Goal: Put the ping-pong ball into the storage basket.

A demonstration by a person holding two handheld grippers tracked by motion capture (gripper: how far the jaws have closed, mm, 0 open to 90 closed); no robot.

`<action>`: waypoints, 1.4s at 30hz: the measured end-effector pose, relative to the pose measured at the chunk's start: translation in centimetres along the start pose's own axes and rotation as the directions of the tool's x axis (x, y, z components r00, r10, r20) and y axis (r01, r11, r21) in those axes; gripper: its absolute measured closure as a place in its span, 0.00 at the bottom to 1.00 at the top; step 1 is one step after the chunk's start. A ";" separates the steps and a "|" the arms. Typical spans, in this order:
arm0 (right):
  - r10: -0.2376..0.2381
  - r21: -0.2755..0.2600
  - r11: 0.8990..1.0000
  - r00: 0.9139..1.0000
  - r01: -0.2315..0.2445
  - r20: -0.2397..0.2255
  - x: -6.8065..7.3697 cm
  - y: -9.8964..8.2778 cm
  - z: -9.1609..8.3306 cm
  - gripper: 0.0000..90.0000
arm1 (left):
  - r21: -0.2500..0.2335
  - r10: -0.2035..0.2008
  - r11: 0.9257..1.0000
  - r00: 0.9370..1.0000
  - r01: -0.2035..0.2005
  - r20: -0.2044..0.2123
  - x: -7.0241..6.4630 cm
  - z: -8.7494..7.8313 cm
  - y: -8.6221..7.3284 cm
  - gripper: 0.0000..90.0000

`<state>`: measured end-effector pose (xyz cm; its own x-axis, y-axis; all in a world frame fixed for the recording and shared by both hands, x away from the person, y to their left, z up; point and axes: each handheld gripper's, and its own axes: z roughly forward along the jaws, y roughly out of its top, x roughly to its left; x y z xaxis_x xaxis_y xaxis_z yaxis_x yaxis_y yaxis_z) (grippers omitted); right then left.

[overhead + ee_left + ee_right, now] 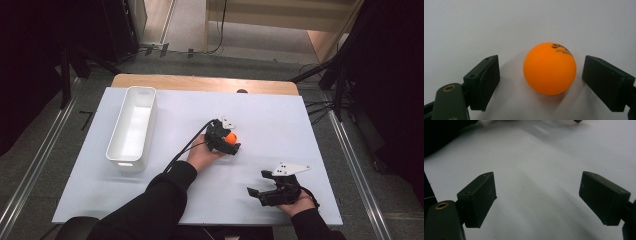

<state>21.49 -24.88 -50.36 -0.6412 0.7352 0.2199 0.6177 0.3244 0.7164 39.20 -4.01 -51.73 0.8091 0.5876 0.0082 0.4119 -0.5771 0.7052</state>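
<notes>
An orange ball [230, 136] [549, 68] with dark print lies on the white tabletop [280, 120] near its middle. My left gripper [229, 143] [541, 75] is over it with the ball between its jaws. A gap shows on each side of the ball, narrower on the right, so the pads [489, 75] do not press on it. My right gripper [259, 193] [537, 195] rests low at the front right of the table, open, with bare white surface between its pads [482, 195].
A long white bin [150, 125] stands lengthwise at the table's left. The wooden table edge [200, 82] shows at the back. Dark stands and cables surround the table on the floor.
</notes>
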 end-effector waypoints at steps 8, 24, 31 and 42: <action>-0.001 0.001 1.000 1.000 0.001 0.000 0.0 0.0 0.0 0.14 | -0.009 -0.004 1.000 1.000 0.004 0.012 0.1 -0.2 0.0 0.27; -0.003 0.003 1.000 1.000 0.003 -0.002 0.0 0.0 0.0 0.14 | -0.033 -0.009 0.999 1.000 0.009 -0.012 0.1 -0.4 -0.2 0.56; -0.006 0.000 1.000 1.000 0.006 0.000 0.0 0.0 0.0 0.14 | -0.033 -0.008 0.999 1.000 0.008 -0.012 0.1 -0.4 -0.2 0.57; -0.005 0.002 1.000 1.000 0.005 -0.001 0.0 0.0 0.0 0.14 | -0.028 -0.022 0.999 1.000 0.023 0.018 0.5 -0.7 -0.2 0.57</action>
<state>21.53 -24.86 -50.39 -0.6448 0.7328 0.2174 0.6156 0.3292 0.7160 39.25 -3.24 -51.38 0.8071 0.5901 -0.0199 0.4182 -0.5475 0.7248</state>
